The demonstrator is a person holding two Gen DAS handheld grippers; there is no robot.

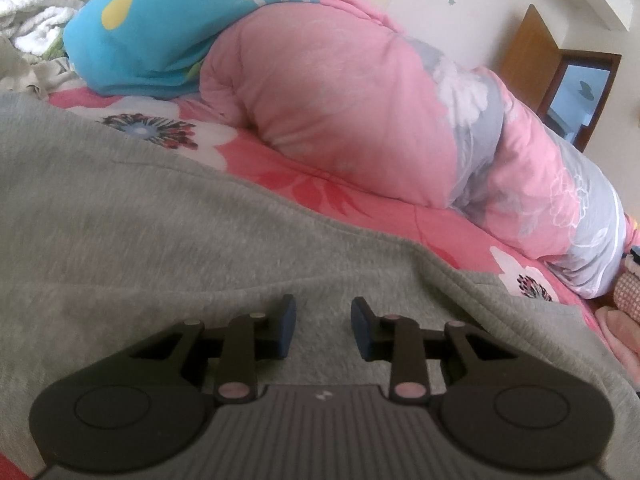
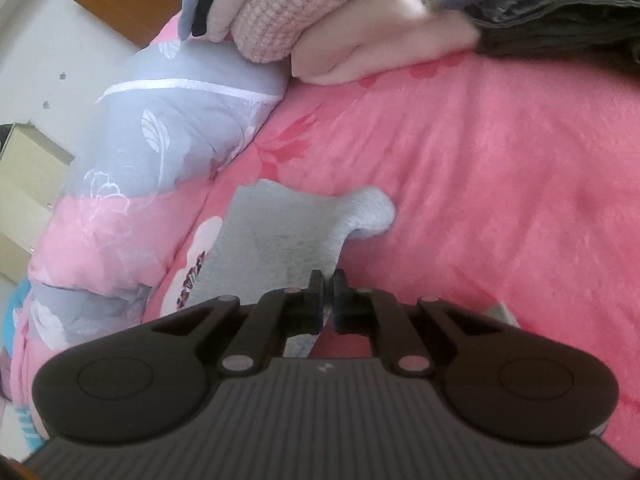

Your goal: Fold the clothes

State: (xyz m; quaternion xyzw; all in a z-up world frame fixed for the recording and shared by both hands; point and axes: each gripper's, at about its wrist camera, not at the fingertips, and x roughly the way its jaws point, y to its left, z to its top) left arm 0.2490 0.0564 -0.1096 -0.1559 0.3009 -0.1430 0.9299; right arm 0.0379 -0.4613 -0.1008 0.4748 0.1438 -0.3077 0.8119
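Lying across the pink floral bedspread (image 1: 360, 196), a grey fleece garment (image 1: 140, 220) fills the lower left of the left wrist view. Left gripper (image 1: 323, 320): black, two-fingered, poised over the grey fabric with its blue pads (image 1: 289, 320) set apart and nothing visibly between them; whether the tips touch the cloth cannot be told. Behind it: a turquoise pillow with a yellow dot (image 1: 136, 40), then a rolled pink-and-grey quilt (image 1: 360, 100).

Right wrist view: the same quilt at left. Right gripper (image 2: 328, 284): fingers pressed together, pinching an edge of the grey garment's pale end (image 2: 280, 224), which lies on the bedspread. A stack of folded clothes (image 2: 360, 12) occupies the upper right.
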